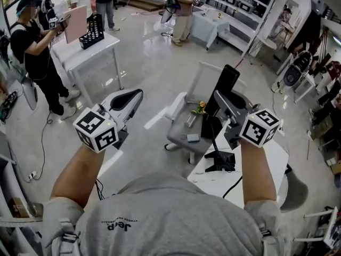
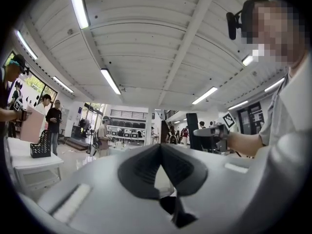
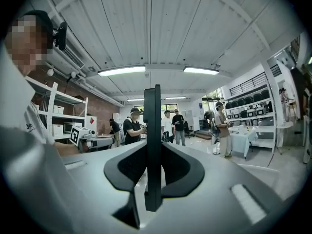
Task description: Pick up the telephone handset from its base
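Head view, handset (image 1: 228,79) clamped in right gripper (image 1: 219,97)

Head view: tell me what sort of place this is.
Probably an open-plan lab or workshop for recording handling tasks: white work tables stand on a bare glossy floor, shelving racks of equipment line the far wall, and another person at a table holds a marker-cube device.
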`<control>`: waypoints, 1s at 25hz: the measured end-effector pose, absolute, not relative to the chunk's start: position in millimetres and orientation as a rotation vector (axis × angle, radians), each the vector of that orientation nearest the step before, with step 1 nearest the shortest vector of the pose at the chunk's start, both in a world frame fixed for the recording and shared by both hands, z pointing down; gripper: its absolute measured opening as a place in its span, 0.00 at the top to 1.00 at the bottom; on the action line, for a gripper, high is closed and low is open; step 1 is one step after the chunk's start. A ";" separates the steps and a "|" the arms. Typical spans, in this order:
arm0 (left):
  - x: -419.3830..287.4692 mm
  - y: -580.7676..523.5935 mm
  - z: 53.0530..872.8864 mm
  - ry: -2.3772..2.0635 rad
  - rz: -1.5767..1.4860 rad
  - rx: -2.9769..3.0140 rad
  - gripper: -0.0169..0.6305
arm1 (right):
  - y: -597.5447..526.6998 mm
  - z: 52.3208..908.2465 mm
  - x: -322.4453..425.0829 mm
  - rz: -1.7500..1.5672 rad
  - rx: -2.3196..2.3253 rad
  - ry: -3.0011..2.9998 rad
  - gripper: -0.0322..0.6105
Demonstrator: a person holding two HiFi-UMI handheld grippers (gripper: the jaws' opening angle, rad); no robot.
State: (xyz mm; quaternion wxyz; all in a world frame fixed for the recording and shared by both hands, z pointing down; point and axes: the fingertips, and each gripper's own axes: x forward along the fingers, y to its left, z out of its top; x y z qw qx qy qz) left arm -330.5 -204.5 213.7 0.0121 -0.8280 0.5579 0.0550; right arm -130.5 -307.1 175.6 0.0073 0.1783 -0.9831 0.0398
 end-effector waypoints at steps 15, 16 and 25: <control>-318.0 -184.6 200.4 1.719 0.200 -2.598 0.88 | -288.6 164.1 -128.3 0.130 0.566 -3.077 0.83; -316.7 -184.6 199.9 1.715 0.200 -2.600 0.88 | -289.4 164.6 -127.7 0.132 0.568 -3.078 0.83; -309.9 -187.7 202.0 1.689 0.196 -2.625 0.88 | -293.1 168.1 -126.2 0.126 0.561 -3.085 0.83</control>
